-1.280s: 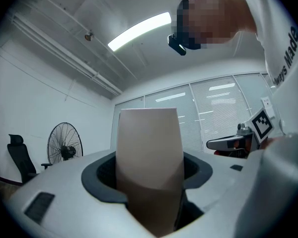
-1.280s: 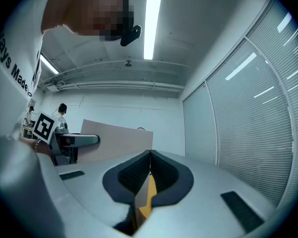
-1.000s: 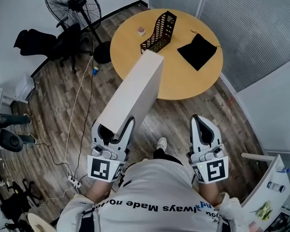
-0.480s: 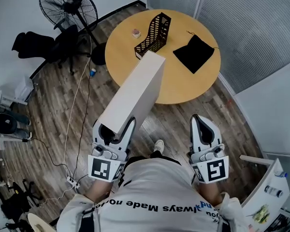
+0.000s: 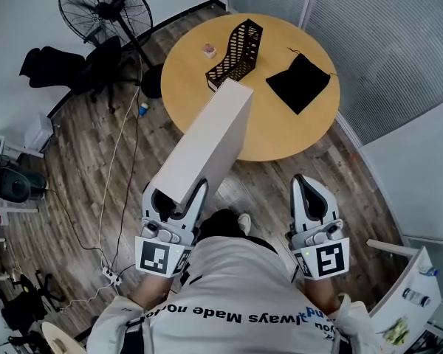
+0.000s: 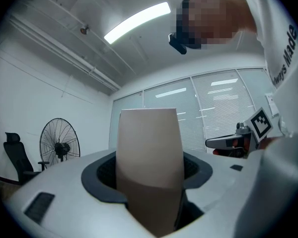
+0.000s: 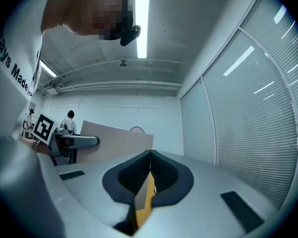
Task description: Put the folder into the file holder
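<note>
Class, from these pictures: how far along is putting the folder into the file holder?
Done: the left gripper has the folder clamped and lifted. In hand: it points toward the table, far end near the file holder. Left: slotting it into the empty holder. The right gripper is shut, idle.

Mesh file holder (image 5: 236, 49) far across the tabletop (image 5: 275, 127), black pouch (image 5: 299, 82) just right of it, near half bare

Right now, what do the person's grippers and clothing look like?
Both the left gripper and right gripper have smooth, rounded light-grey shells with dark textured padding lining the jaws. Each carries a cube with black-and-white square markers. The person wears a white shirt with black lettering.
</note>
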